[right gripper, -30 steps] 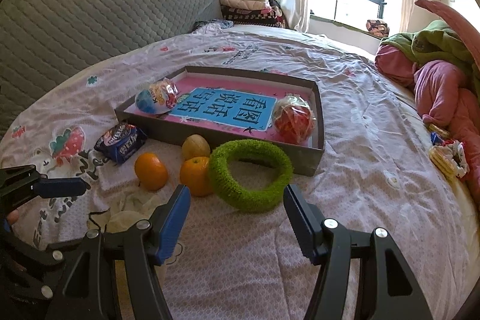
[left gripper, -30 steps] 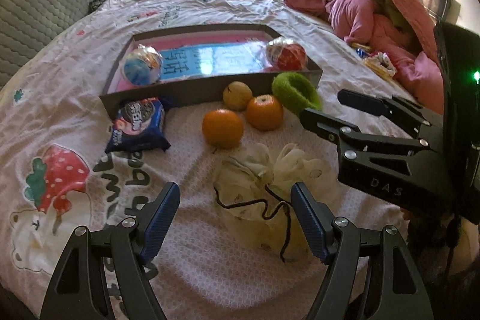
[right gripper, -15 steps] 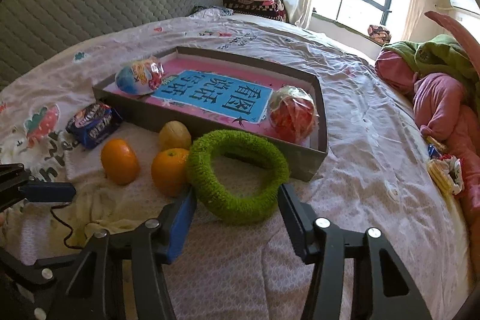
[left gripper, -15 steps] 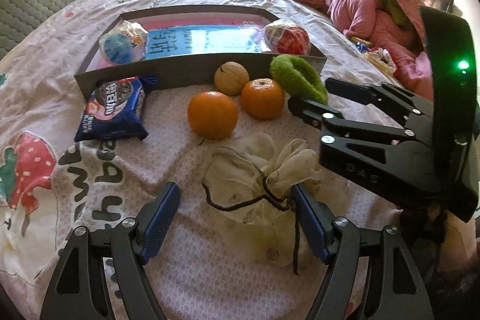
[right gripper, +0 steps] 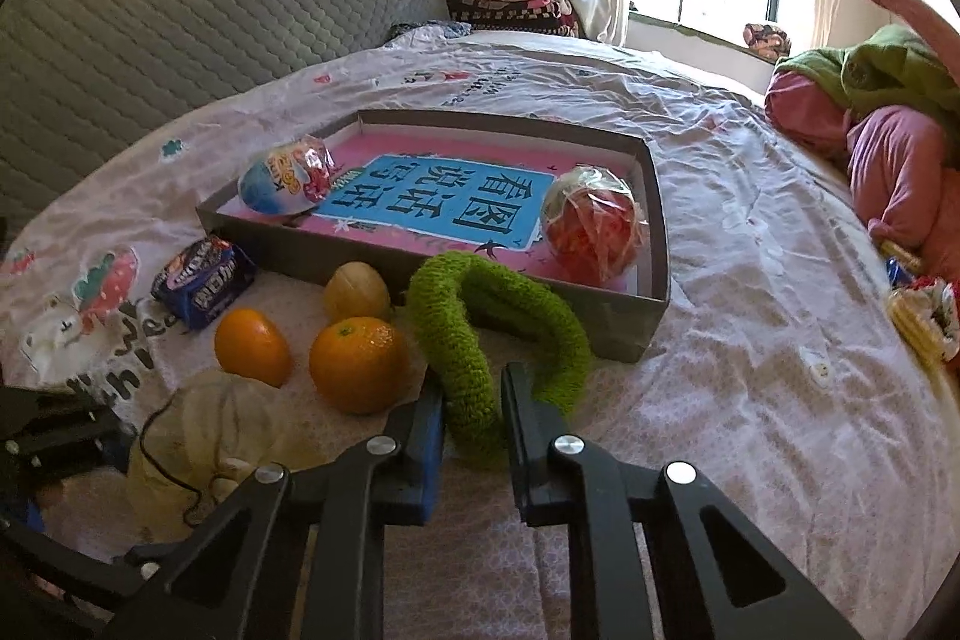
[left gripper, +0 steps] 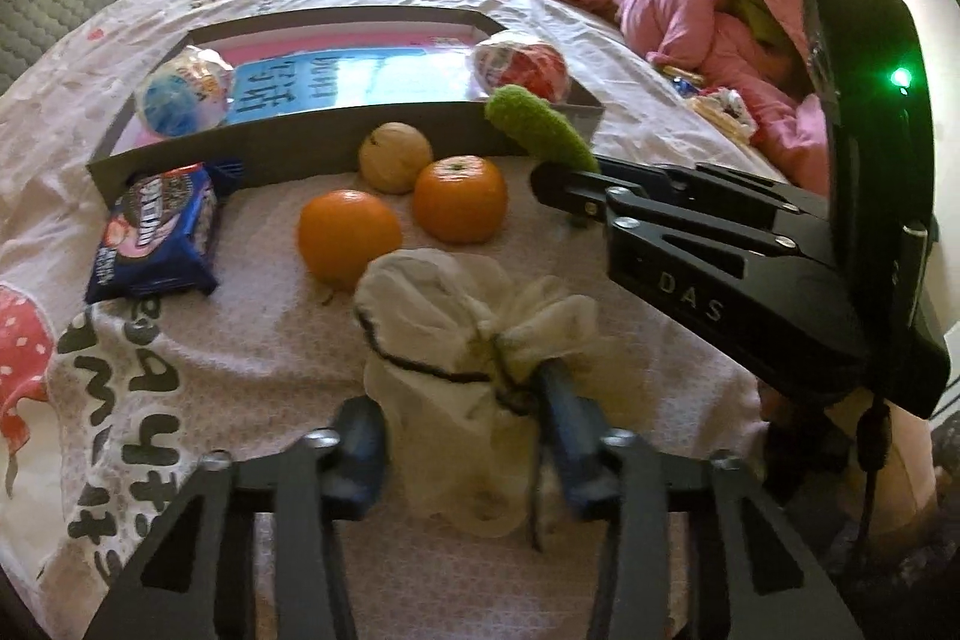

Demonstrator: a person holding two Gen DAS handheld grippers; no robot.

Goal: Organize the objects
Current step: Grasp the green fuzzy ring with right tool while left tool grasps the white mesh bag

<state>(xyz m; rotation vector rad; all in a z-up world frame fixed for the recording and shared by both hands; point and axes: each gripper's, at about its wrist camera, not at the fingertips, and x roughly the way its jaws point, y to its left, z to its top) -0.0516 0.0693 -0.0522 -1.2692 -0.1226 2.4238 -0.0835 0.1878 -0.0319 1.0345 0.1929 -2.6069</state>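
Bed (right gripper: 750, 232) carrying a shallow box (right gripper: 651, 307), with loose items along its near wall: I have my right gripper (right gripper: 471, 421) clenched on the near arc of the green ring (right gripper: 510, 304), whose far arc tilts up against the box wall at 12 o'clock, so that the box lies straight ahead and this gripper is the nearer one to it. My left gripper (left gripper: 462, 430) is closed around the cream drawstring pouch (left gripper: 456, 340), with two oranges (left gripper: 351, 232) at 11 to 12 o'clock between it and the box.
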